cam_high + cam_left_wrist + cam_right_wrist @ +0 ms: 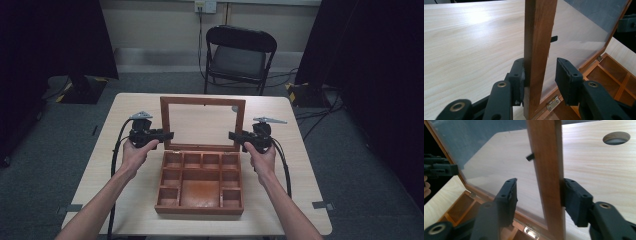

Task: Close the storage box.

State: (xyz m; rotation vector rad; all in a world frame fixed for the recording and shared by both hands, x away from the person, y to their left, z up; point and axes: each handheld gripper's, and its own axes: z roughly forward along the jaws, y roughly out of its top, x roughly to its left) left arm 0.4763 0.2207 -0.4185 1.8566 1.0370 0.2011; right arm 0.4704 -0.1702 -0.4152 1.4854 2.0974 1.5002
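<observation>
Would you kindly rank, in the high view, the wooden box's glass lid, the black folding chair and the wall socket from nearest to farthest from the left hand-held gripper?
1. Glass lid, upright, just beside the left hand-held gripper.
2. Black folding chair, beyond the table.
3. Wall socket, on the far wall.

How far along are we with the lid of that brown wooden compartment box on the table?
The brown wooden compartment box sits open, its glass-panelled wooden lid upright on its hinges. In hand: the left gripper and right gripper each straddle a side rail of the lid frame, one pad touching wood, the other pad apart, so neither is clamped. Left: gripping and swinging the lid, probably down. The compartments look empty.
</observation>
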